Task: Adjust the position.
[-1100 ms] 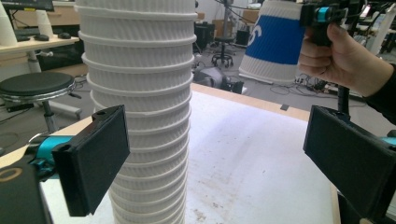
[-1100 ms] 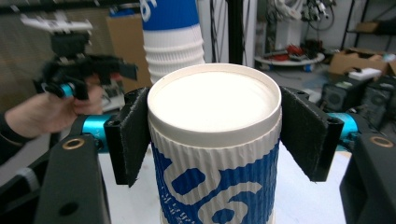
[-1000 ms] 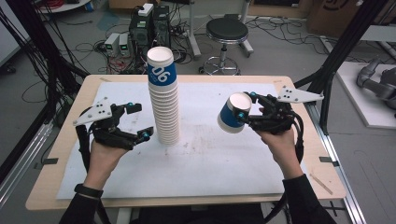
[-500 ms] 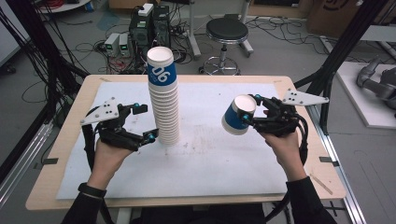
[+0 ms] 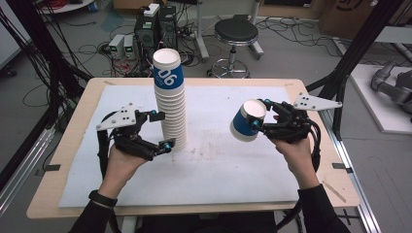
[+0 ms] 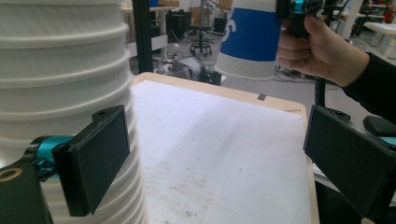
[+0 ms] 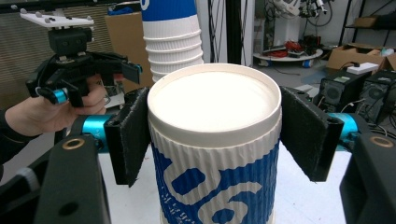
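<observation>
Single blue-and-white cup [image 5: 247,121] clamped between the right gripper [image 5: 259,122] jaws, held off the table [image 5: 68,121], right of the cup stack [image 5: 171,102]. Right gripper view shows both pads pressing its wall. Left gripper [image 5: 161,130] released, jaws straddling the stack's base; the stack is cropped in the left gripper view.

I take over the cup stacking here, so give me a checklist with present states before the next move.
1. Right hand-held gripper shut on the loose cup: ok.
2. Loose cup clear of the stack: ok, apart in the high view.
3. Stack upright on the table: ok.
4. Left hand-held gripper open around the stack's base: ok, jaws wide, one pad beside the cups.
5. Left pad touching the stack: cannot tell.
</observation>
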{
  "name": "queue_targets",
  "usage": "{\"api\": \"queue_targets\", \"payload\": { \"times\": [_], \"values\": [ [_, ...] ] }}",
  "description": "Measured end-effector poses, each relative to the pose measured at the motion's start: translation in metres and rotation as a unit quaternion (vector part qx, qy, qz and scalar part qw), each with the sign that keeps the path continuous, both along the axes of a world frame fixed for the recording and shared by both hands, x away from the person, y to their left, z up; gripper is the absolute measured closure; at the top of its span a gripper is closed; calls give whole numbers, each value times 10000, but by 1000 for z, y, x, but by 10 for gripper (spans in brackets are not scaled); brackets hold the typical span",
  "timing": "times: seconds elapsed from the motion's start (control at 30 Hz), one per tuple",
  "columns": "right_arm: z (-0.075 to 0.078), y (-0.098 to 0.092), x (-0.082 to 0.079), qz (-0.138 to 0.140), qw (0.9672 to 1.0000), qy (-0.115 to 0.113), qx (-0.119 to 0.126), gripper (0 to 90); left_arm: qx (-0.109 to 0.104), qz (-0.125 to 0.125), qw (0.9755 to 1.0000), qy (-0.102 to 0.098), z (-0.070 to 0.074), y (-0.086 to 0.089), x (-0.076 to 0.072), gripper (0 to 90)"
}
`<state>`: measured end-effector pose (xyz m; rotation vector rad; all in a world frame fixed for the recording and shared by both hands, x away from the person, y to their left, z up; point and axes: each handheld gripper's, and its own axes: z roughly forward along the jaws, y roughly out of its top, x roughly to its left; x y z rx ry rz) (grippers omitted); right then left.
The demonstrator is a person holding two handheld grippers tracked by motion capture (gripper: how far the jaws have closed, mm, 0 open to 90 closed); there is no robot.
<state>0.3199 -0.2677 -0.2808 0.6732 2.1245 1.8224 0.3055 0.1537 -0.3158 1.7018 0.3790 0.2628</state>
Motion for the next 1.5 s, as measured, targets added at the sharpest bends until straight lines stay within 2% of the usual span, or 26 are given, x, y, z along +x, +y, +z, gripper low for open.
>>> {"api": "queue_targets", "payload": {
  "times": [0.13, 0.4, 0.6, 0.77, 0.87, 0.97, 1.03, 1.13, 1.27, 1.33, 1.5],
  "values": [
    [0, 1, 0, 131, 9999, 9, 14, 297, -118, -201, 9997, 93, -1, -12, 0, 71],
    [0, 6, -2, 371, 9993, 39, 43, 297, -176, -523, 9983, 191, -3, -37, 1, 71],
    [1, 9, -4, 615, 9981, 42, 70, 297, -192, -822, 9959, 324, -2, -55, 3, 71],
    [1, 14, -5, 817, 9966, 71, 66, 297, -117, -985, 9943, 383, -3, -71, 4, 70],
    [1, 17, -6, 930, 9956, 66, 53, 297, -138, -1105, 9929, 423, -4, -79, 6, 71],
    [1, 21, -7, 1002, 9949, 78, 30, 297, -253, -1213, 9911, 486, -6, -86, 8, 70],
    [0, 23, -7, 1043, 9945, 86, 13, 297, -240, -1233, 9911, 449, -7, -91, 8, 70],
    [0, 26, -8, 1075, 9941, 107, 17, 297, -285, -1290, 9899, 518, -9, -96, 10, 71],
    [0, 28, -8, 1138, 9934, 104, 18, 297, -273, -1255, 9903, 532, -11, -102, 11, 70],
    [0, 29, -8, 1166, 9931, 106, 29, 297, -183, -1199, 9913, 520, -13, -105, 13, 70],
    [-1, 32, -9, 1236, 9923, 120, -2, 297, -93, -1215, 9910, 548, -16, -112, 14, 71]
  ]
}}
